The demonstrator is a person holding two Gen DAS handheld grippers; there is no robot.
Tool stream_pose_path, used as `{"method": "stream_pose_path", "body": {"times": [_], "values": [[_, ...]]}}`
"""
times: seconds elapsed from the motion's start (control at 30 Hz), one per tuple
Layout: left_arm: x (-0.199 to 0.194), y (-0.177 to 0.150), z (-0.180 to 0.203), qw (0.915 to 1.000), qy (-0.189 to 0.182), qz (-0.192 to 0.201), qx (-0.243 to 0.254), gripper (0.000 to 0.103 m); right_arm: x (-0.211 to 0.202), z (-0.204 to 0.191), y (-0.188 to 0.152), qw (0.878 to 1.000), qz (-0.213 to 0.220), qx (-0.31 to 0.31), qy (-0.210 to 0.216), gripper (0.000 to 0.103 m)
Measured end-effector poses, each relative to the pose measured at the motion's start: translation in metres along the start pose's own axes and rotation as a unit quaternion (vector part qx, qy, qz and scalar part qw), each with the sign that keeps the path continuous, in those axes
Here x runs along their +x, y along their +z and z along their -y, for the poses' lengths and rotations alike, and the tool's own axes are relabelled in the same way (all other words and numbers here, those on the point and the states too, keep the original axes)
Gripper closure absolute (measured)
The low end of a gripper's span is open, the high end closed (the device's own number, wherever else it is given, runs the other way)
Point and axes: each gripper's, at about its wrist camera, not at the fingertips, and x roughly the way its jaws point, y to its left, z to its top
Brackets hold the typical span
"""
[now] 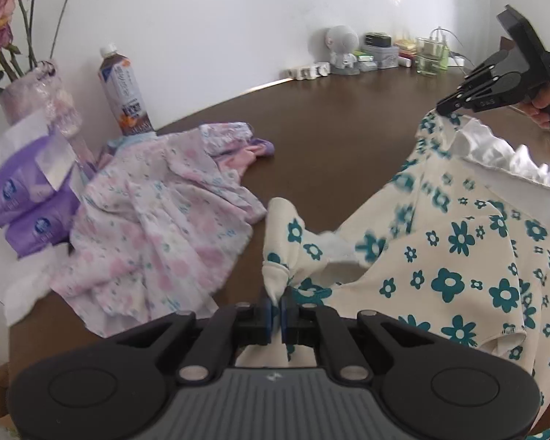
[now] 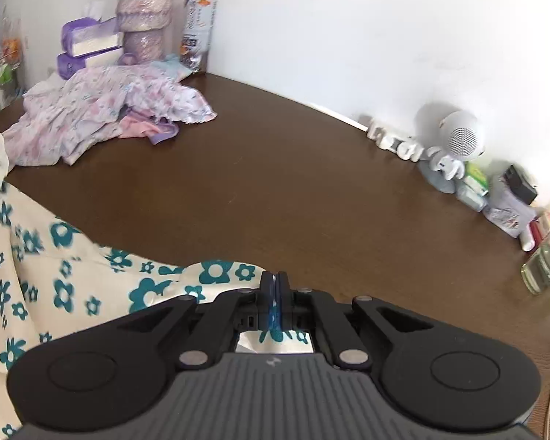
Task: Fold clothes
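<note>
We see the dark brown table [image 2: 293,183] filling most of both views, running up to a white wall. Across its near side hangs the cream garment with teal flowers [image 1: 458,249], lifted off the wood and stretched between our two tools; a white ruffled edge shows along its far side in the left wrist view. Well apart from it, toward the table's far left corner, lies a crumpled heap of pink and lilac floral clothes [image 1: 154,227], touching two purple tissue packs [image 1: 22,216] stacked beside a wrapped vase of dried roses [image 1: 40,99]. A drink bottle [image 1: 123,91] stands just behind the heap, against the wall. A white round-headed figurine [image 2: 454,146] and small clutter line the wall further right. Our left hand-held gripper [image 1: 276,313] is pressed together on a bunched corner of the flowered garment. Our right hand-held gripper [image 2: 274,289] pinches another edge of the same fabric between its blue pads
</note>
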Motion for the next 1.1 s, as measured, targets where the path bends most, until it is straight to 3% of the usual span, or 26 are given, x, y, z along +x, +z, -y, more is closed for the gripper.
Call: {"method": "stream_pose_path", "body": {"times": [0.13, 0.2, 0.27, 0.33, 0.43, 0.53, 0.67, 0.77, 0.83, 0.9, 1.0, 1.1], "values": [[0.021, 0.003, 0.005, 0.9986, 0.033, -0.04, -0.002, 0.078, 0.016, -0.015, -0.002, 0.999, -0.036, -0.018, -0.032, 0.094], [0.015, 0.002, 0.012, 0.9975, 0.06, -0.038, 0.001, 0.063, 0.003, -0.017, -0.005, 0.999, -0.021, -0.006, -0.029, 0.074], [0.001, 0.004, 0.018, 0.9987, 0.047, -0.019, -0.004, 0.061, -0.01, -0.02, -0.008, 1.0, -0.008, 0.007, -0.021, 0.072], [-0.014, 0.008, 0.024, 0.9997, 0.022, 0.001, -0.012, 0.056, -0.025, -0.022, -0.01, 0.999, -0.004, 0.031, 0.022, 0.072], [-0.007, 0.02, 0.032, 0.997, -0.046, -0.018, -0.059, 0.056, -0.026, -0.034, -0.011, 0.996, -0.021, 0.055, 0.066, 0.072], [0.014, 0.031, 0.038, 0.987, -0.087, -0.058, -0.122, 0.056, -0.013, -0.045, -0.013, 0.991, -0.053, 0.081, 0.092, 0.072], [0.039, 0.037, 0.03, 0.9745, -0.078, -0.084, -0.193, 0.056, -0.004, -0.054, -0.016, 0.988, -0.07, 0.096, 0.098, 0.072], [0.053, 0.039, 0.02, 0.9603, -0.087, -0.097, -0.247, 0.057, 0.0, -0.053, -0.019, 0.984, -0.074, 0.117, 0.111, 0.072], [0.062, 0.04, 0.016, 0.9526, -0.094, -0.1, -0.272, 0.064, 0.004, -0.054, -0.02, 0.983, -0.073, 0.12, 0.116, 0.079], [0.065, 0.042, 0.016, 0.9532, -0.096, -0.085, -0.274, 0.103, 0.007, -0.056, -0.019, 0.984, -0.07, 0.116, 0.117, 0.099], [0.06, 0.051, 0.019, 0.9651, -0.084, -0.053, -0.242, 0.103, -0.002, -0.062, -0.011, 0.99, -0.04, 0.079, 0.109, 0.1], [0.054, 0.058, 0.015, 0.9694, -0.06, -0.024, -0.237, 0.103, -0.011, -0.068, -0.001, 0.994, -0.008, 0.054, 0.097, 0.101]]}}
